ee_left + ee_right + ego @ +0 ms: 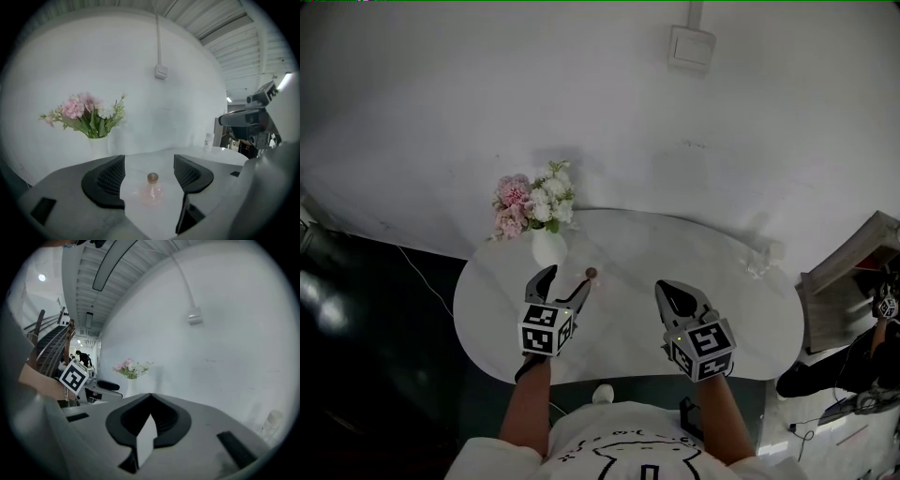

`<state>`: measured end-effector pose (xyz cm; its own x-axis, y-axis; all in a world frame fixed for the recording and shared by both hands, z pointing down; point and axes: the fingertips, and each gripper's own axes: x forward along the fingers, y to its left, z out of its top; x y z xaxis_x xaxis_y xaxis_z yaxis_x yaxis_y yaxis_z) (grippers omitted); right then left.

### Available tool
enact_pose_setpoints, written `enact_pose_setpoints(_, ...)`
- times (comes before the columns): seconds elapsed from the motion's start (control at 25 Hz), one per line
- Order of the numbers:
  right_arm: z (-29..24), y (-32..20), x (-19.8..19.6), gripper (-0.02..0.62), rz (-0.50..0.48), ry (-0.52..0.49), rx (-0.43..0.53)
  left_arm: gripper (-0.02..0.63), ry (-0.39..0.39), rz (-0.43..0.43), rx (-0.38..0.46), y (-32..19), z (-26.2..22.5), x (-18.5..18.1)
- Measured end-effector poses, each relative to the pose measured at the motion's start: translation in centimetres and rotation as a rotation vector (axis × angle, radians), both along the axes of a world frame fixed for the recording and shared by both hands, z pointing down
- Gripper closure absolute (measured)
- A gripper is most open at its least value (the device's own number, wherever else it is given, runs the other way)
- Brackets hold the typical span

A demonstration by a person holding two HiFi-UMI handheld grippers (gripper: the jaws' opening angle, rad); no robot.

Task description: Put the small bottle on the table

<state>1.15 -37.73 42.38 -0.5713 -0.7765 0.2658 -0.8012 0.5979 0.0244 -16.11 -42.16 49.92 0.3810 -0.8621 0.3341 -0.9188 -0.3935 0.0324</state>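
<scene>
The small bottle (592, 274), clear pinkish glass with a brown cap, stands upright on the white round table (675, 244). My left gripper (569, 275) is open, and the bottle is just off its right jaw tip. In the left gripper view the bottle (152, 190) stands between the two spread jaws and neither one touches it. My right gripper (662, 287) hovers over the table's front to the right of the bottle, with its jaws shut on nothing. In the right gripper view the jaw tips of that gripper (151, 397) meet.
A white vase of pink and white flowers (546, 246) stands at the table's back left, just beyond the left gripper. A small clear container (759, 262) sits near the back right rim. The white wall runs behind, and stairs (853, 262) rise at the right.
</scene>
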Motion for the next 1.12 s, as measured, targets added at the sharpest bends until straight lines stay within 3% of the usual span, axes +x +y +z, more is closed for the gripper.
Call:
enact_pose_setpoints(0.4,-2.9,0.5,-0.4,0.600,0.021,-0.044,0.063,0.272,0.021,-0.070,0.109,2.8,-5.1,-3.6)
enact_pose_setpoints(0.84,-7.3,1.3,-0.5,0.600,0.003,-0.044,0.155,0.272,-0.013,-0.114,0.257,4.4,-11.6,-5.7)
enact_pose_setpoints(1.12,-10.3,1.4,-0.4,0.601,0.010,-0.114,0.196,0.272,-0.019,-0.169,0.336,5.2,-15.0,-7.8)
